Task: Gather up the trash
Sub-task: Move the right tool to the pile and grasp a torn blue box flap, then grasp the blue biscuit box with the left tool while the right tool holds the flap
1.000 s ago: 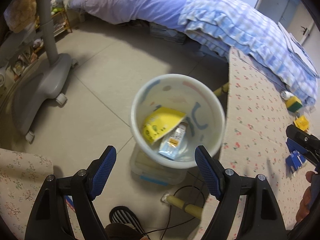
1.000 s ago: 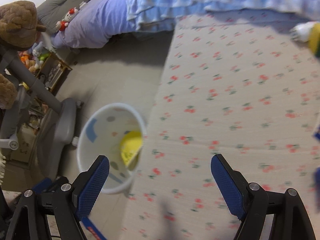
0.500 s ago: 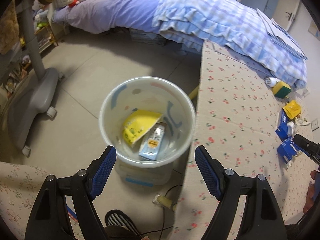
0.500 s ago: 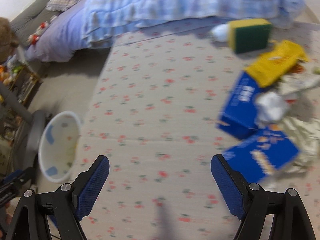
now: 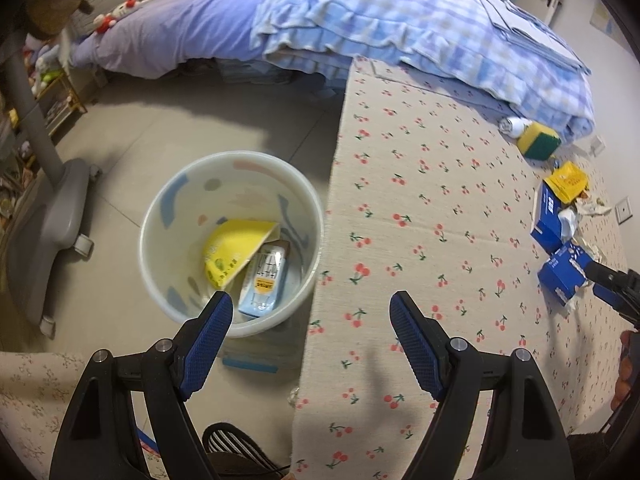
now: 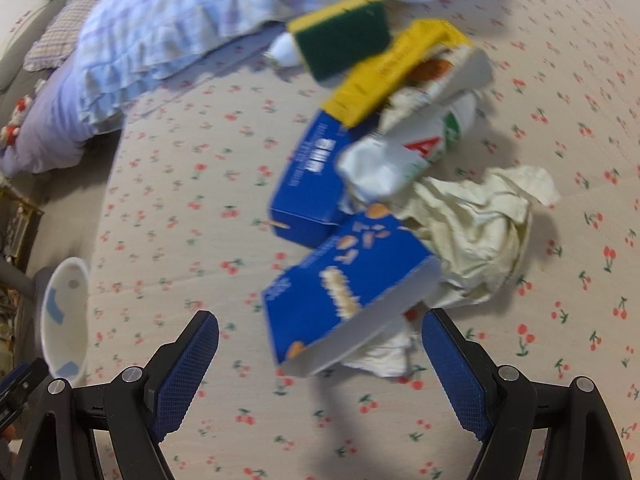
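Note:
A white trash bin [image 5: 168, 216] stands on the floor beside the cherry-print table [image 5: 420, 220]; it holds a yellow packet [image 5: 234, 250] and a blue-white pouch [image 5: 264, 280]. My left gripper [image 5: 310, 336] is open and empty above the bin's near rim. My right gripper [image 6: 320, 360] is open and empty just before a blue snack box [image 6: 344, 292]. Behind it lie a second blue box [image 6: 310, 184], crumpled paper [image 6: 476, 220], a white wrapper [image 6: 400, 156], a yellow box [image 6: 396, 68] and a sponge [image 6: 344, 36].
A bed with a blue checked blanket [image 5: 392, 20] runs along the table's far edge. A grey chair base [image 5: 44, 216] stands on the floor left of the bin. The bin also shows at the left in the right wrist view [image 6: 66, 320].
My right gripper has swung from the bin side across the table to the trash pile. My left gripper has shifted right, so the bin now lies lower left.

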